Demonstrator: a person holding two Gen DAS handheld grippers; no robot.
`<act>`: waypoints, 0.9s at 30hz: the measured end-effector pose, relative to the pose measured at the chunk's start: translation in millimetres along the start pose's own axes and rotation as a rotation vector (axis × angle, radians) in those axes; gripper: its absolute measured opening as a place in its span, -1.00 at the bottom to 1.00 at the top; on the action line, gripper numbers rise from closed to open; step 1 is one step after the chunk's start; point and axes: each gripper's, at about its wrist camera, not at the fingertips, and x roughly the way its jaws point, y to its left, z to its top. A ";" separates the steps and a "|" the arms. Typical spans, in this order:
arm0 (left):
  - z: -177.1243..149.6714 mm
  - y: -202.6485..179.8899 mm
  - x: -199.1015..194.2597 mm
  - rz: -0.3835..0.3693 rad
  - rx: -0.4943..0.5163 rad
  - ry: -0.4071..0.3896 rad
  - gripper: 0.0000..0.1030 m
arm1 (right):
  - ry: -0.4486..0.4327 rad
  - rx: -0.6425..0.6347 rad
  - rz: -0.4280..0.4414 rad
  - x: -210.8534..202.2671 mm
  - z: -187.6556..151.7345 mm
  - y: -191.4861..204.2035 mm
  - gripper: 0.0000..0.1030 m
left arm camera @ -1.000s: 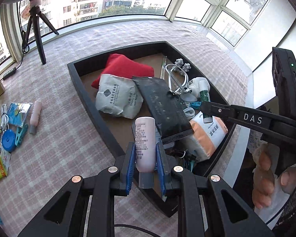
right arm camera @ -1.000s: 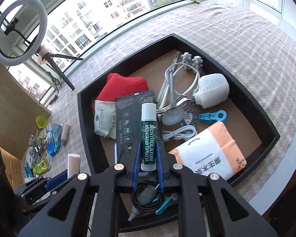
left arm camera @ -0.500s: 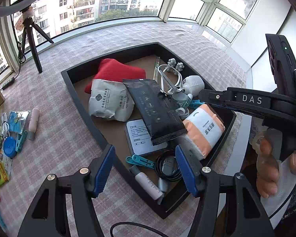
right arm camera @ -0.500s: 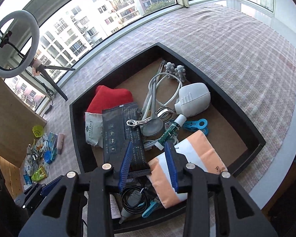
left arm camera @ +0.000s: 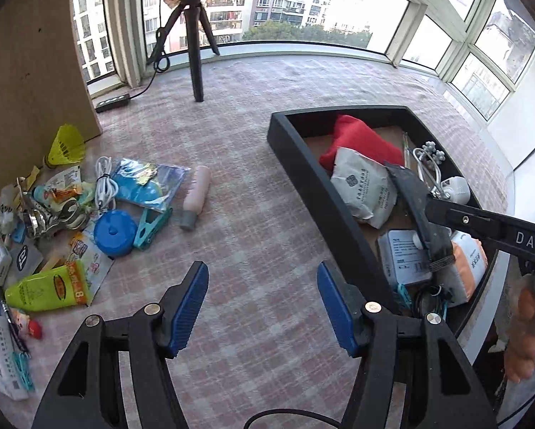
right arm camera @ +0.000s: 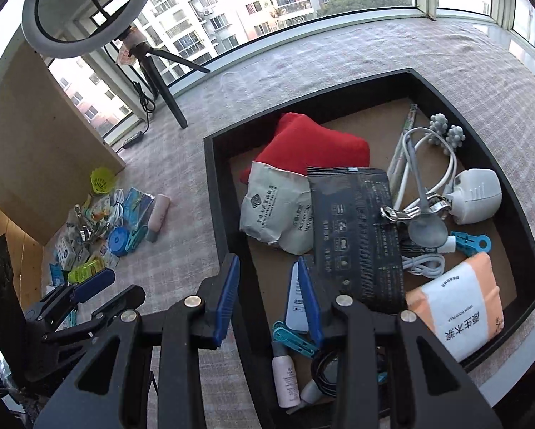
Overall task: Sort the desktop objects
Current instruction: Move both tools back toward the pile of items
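Note:
A black tray (right arm camera: pixel 213 193) holds a red pouch (right arm camera: pixel 313 146), a white packet (right arm camera: pixel 274 211), a black packet (right arm camera: pixel 356 236), an orange tissue pack (right arm camera: pixel 456 311), a small white bottle (right arm camera: pixel 285 375) and cables. The tray also shows in the left wrist view (left arm camera: pixel 313 186). My left gripper (left arm camera: pixel 262 304) is open and empty above the checked cloth, left of the tray. My right gripper (right arm camera: pixel 267 296) is open and empty over the tray's near left rim. A pile of loose objects lies at the left, with a pink bottle (left arm camera: pixel 196 196), a blue disc (left arm camera: pixel 115 232) and a green packet (left arm camera: pixel 49 289).
A tripod (left arm camera: pixel 194 53) with a ring light (right arm camera: pixel 88 3) stands at the back. A brown board (left arm camera: pixel 28 71) rises at the left behind the pile. A yellow shuttlecock (left arm camera: pixel 65 146) lies by it. The windowed wall runs along the far side.
Both grippers let go of their bottles, which now lie in the tray. My left gripper has swung left, away from the tray toward the pile. My right gripper has pulled back to the tray's near left rim.

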 end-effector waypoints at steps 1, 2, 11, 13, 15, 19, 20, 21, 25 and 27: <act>1.1 11.1 2.1 0.012 -0.020 0.002 0.17 | 0.009 -0.016 0.008 4.7 2.3 8.7 -0.35; 1.9 22.6 4.6 0.026 -0.041 0.003 0.17 | 0.020 -0.031 0.016 10.2 5.2 17.3 -0.35; 7.6 93.1 31.3 0.130 -0.116 0.020 0.17 | 0.131 -0.095 0.092 73.2 27.5 84.8 -0.35; 8.6 99.6 35.7 0.146 -0.094 0.018 0.17 | 0.156 -0.100 0.097 88.8 31.5 97.9 -0.35; 8.5 103.7 39.7 0.162 -0.062 0.016 0.17 | 0.180 -0.101 0.099 104.3 34.6 108.6 -0.35; 6.9 109.3 47.9 0.202 -0.003 0.026 0.17 | 0.242 -0.078 0.102 134.3 38.9 118.4 -0.35; 6.7 110.9 50.0 0.210 0.006 0.030 0.17 | 0.251 -0.074 0.097 140.2 39.5 119.7 -0.35; 6.7 112.4 51.8 0.215 0.014 0.031 0.17 | 0.256 -0.071 0.091 144.9 40.0 120.2 -0.35; 8.6 116.5 59.5 0.227 0.025 0.040 0.17 | 0.268 -0.063 0.078 157.2 41.7 120.9 -0.35; 9.8 116.9 61.8 0.223 0.027 0.038 0.18 | 0.270 -0.066 0.066 161.1 43.1 121.1 -0.35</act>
